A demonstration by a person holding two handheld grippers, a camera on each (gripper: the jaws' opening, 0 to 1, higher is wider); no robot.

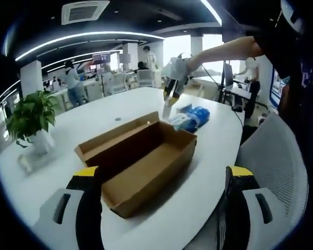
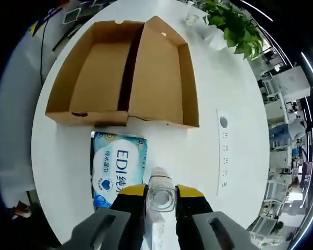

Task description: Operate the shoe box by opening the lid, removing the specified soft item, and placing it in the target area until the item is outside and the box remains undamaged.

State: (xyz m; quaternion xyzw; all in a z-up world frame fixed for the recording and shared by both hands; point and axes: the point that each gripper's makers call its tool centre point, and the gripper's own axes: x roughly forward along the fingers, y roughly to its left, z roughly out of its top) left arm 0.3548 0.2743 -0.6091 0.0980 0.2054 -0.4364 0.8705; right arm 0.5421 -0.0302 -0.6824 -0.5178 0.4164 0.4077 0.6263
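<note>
Left gripper view: low over the near edge of the white table (image 1: 94,112), facing along the table across the open shoe box (image 1: 141,164) toward the far office, box close ahead, between the left gripper (image 1: 159,200) jaws. Right gripper view: high above the box, looking almost straight down, box (image 2: 122,73) toward the top of the view, at middling range. Shared by both: the box, the blue wipes pack (image 1: 190,119) (image 2: 118,166) beside it, the potted plant (image 1: 32,117) (image 2: 232,26) beyond it, the tabletop around it.
</note>
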